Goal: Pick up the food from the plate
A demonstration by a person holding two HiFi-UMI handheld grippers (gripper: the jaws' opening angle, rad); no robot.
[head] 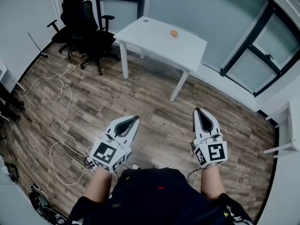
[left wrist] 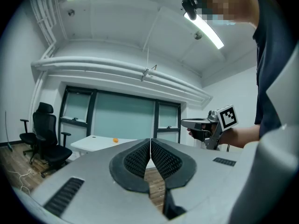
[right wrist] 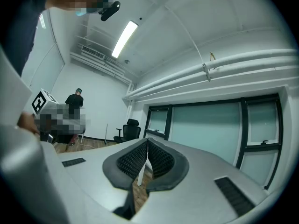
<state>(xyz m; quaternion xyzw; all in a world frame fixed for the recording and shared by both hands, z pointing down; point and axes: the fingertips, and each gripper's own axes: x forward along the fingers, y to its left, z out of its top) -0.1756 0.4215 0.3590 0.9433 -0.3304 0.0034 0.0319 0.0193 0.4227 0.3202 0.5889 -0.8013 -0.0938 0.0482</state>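
Head view, nearest first: the person's dark lap (head: 154, 191), and just ahead of it the left gripper (head: 136, 118) and right gripper (head: 197, 110), held side by side above the wood floor (head: 154, 97) and pointing away. Each gripper's own view shows its ribbed pads pressed together at the tips with nothing between them, so both are clenched and empty. White cable (head: 68, 104) loops over the floor at the left. Farther off stands a white table (head: 150, 36). The small orange food (head: 174, 33) lies on its top, well apart from both grippers. Black office chairs (head: 82, 20) stand to the table's left, by the glass wall (head: 201, 8).
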